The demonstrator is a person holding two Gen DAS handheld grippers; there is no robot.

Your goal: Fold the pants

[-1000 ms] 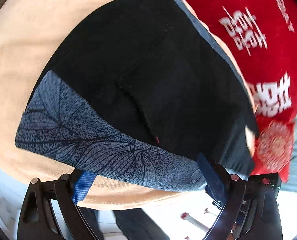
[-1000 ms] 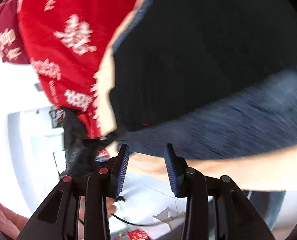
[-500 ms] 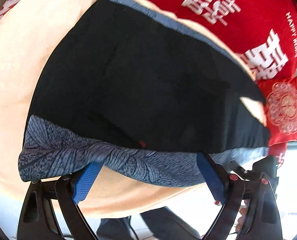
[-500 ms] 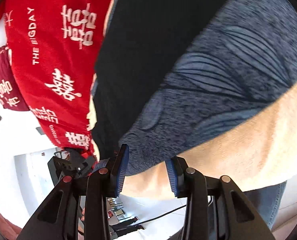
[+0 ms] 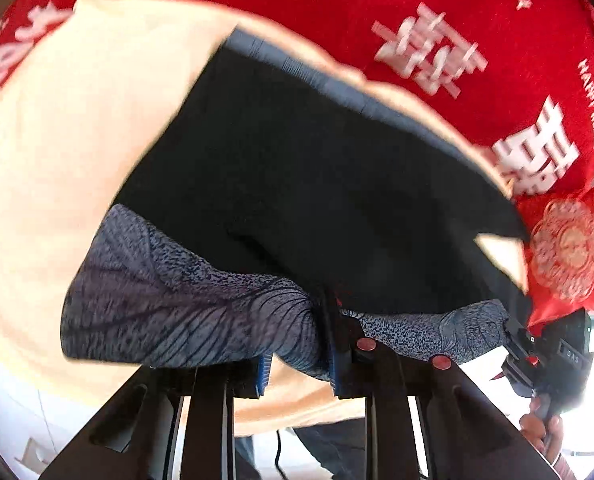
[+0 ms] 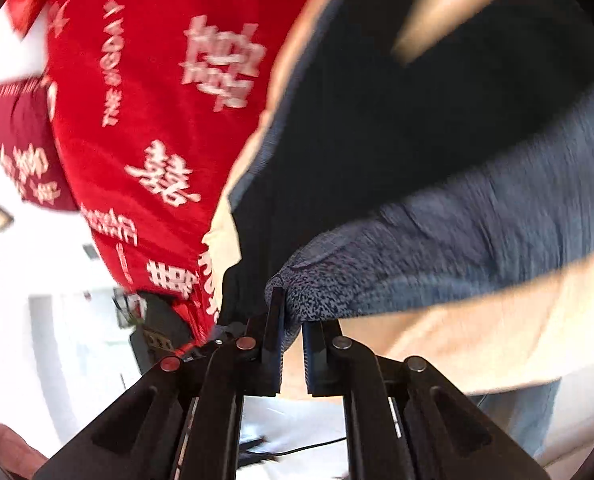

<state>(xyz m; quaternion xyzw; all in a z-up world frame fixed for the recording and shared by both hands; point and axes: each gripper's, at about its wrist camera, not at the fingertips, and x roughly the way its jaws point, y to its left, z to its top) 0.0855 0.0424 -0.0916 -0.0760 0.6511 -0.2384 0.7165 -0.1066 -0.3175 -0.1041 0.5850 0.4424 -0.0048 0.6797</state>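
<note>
- The pants (image 5: pixel 317 168) are laid flat on a peach cloth (image 5: pixel 77 128), mostly black with a patterned grey-blue band (image 5: pixel 169 312) along the near edge.
- The band is pinched by the left gripper (image 5: pixel 297 360); its jaws are clamped together on a bunched fold of the band, which is gathered into radiating creases at the pads.
- The near-right corner of the same band is gripped by the right gripper (image 6: pixel 293 344); its jaws are closed on the cloth, with the corner (image 6: pixel 297 292) seen poking up between the pads.
- In the left wrist view the right gripper (image 5: pixel 537 344) is seen at the far right end of the band, held in a hand (image 5: pixel 545 432).
- The band between the two grips is drawn into a narrow strip (image 5: pixel 425 328), lifted off the peach cloth.
- The far edge of the pants is marked by a blue-grey ribbed waistband (image 5: pixel 337 84), just inside the peach cloth's border.
- A red cover with white characters (image 5: pixel 457 40) is spread beyond the far edge; a small red pouch (image 5: pixel 565 248) sits at the right.
- Bare peach cloth is left open to the left of the pants and along the near side under the band.
- The right wrist view is motion-blurred; fine edges there cannot be told.
</note>
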